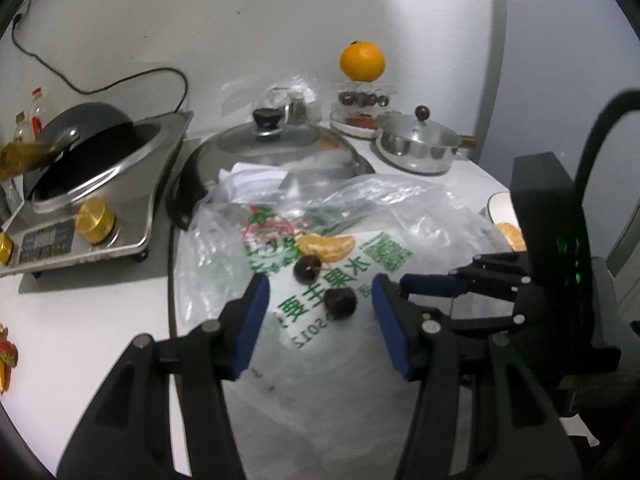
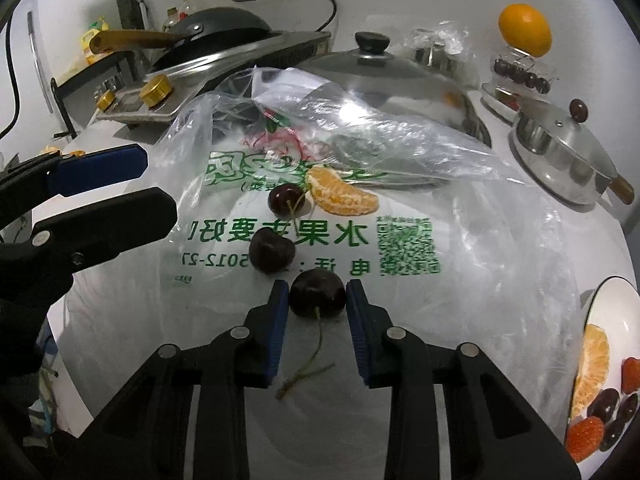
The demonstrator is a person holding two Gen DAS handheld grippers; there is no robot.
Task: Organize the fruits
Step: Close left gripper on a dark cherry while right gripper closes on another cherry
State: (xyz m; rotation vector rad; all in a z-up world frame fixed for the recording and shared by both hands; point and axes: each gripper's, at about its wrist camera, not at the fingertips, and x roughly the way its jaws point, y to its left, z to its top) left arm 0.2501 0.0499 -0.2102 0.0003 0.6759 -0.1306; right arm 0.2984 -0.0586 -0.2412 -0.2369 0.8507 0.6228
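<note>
A clear plastic bag (image 2: 400,248) with green print lies flat on the counter. On it lie a mandarin segment (image 2: 342,194) and two loose dark cherries (image 2: 286,199) (image 2: 272,254). My right gripper (image 2: 317,294) is shut on a third cherry (image 2: 317,294), stem toward the camera. My left gripper (image 1: 318,312) is open above the bag, with one cherry (image 1: 340,302) between its pads, untouched; another cherry (image 1: 307,269) and the segment (image 1: 328,247) lie just beyond. A white plate (image 2: 612,320) at right holds segments, cherries and strawberries.
A gas stove with a wok (image 1: 88,152) stands at left. A lidded pan (image 1: 272,140) sits behind the bag, a small steel pot (image 1: 420,144) at right. An orange (image 1: 362,61) rests on a clear cherry box (image 1: 362,100) by the wall.
</note>
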